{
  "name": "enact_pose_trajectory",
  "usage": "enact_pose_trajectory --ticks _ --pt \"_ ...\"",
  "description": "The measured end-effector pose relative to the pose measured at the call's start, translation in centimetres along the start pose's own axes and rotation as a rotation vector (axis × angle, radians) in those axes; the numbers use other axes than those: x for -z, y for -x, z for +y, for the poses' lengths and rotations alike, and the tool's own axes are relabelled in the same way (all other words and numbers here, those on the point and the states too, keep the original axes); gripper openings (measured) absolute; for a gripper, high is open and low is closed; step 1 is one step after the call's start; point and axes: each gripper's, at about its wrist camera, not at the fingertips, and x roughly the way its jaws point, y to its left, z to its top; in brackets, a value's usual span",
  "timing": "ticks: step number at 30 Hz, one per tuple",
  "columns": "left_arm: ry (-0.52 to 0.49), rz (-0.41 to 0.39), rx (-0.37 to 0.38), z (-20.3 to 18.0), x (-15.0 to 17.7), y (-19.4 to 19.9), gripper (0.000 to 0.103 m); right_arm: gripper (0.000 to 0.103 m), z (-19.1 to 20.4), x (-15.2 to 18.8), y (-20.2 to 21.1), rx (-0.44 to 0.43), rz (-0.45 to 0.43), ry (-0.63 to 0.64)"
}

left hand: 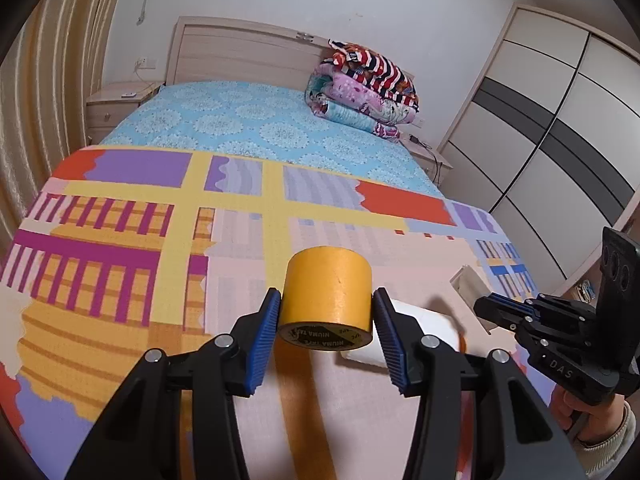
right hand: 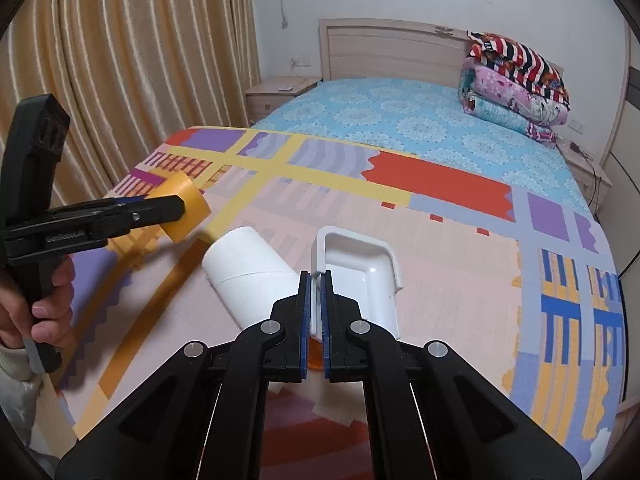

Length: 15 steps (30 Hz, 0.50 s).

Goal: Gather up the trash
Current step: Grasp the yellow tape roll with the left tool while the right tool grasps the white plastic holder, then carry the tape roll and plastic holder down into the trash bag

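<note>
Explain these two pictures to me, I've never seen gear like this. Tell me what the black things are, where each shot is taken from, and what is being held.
No robot here: a person holds a black hand tool in each hand, each ending in two-fingered tongs with blue pads. A wide-angle camera sits on each tool and looks forward along its fingers, so each picture is one tool's own view.

In the left tool's view, the left tongs clamp a yellow tape roll. The other tool shows at the right edge.

In the right tool's view, the right tongs are pinched shut on the rim of a white plastic tray. The person's left hand shows at the left.

Below both is a bed with a patterned mat laid over its near end. A white tube lies on the mat beside the tray. Folded quilts are stacked by the headboard.
</note>
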Motion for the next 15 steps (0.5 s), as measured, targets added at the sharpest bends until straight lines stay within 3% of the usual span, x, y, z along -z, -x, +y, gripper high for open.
enact_pose_trajectory --ticks 15 --pt "-0.041 -0.046 0.033 -3.0 4.1 9.0 0.046 0.005 4.0 2.9 7.7 0.025 -0.071 0.019"
